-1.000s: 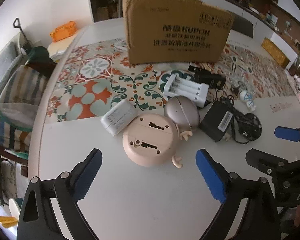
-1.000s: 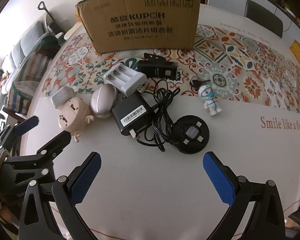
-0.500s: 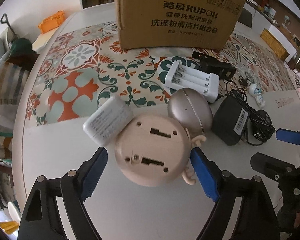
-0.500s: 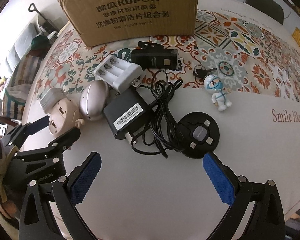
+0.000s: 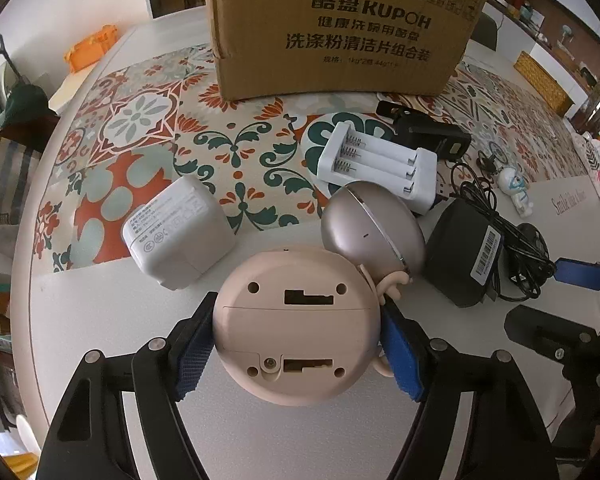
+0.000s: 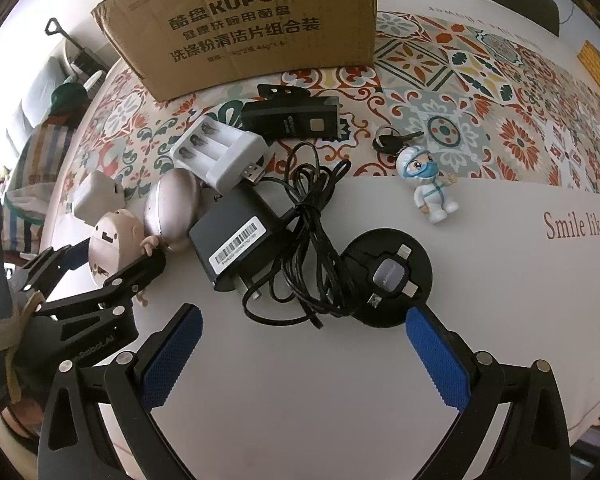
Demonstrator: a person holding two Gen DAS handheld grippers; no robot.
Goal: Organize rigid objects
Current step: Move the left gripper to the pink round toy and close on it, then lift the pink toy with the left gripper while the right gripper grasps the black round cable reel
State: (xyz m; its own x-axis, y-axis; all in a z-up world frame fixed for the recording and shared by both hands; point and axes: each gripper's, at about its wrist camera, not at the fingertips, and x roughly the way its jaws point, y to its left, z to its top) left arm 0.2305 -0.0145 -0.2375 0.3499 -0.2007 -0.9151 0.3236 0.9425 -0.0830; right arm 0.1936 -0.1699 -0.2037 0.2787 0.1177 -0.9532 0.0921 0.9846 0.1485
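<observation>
On the white table, near edge: round pale-pink clock lying face down, back up. Flat back shows two rectangular slots, several small holes, one screw; little pink feet stick out on its right side. Left gripper straddles it, jaws closing, blue pads at or almost at both sides; contact not certain. Right gripper wide apart, nothing between, above bare table just short of a black round cable reel.

I count one cardboard box, one white battery charger, two black adapters, one white plug block, one pink round gadget, one figurine.
</observation>
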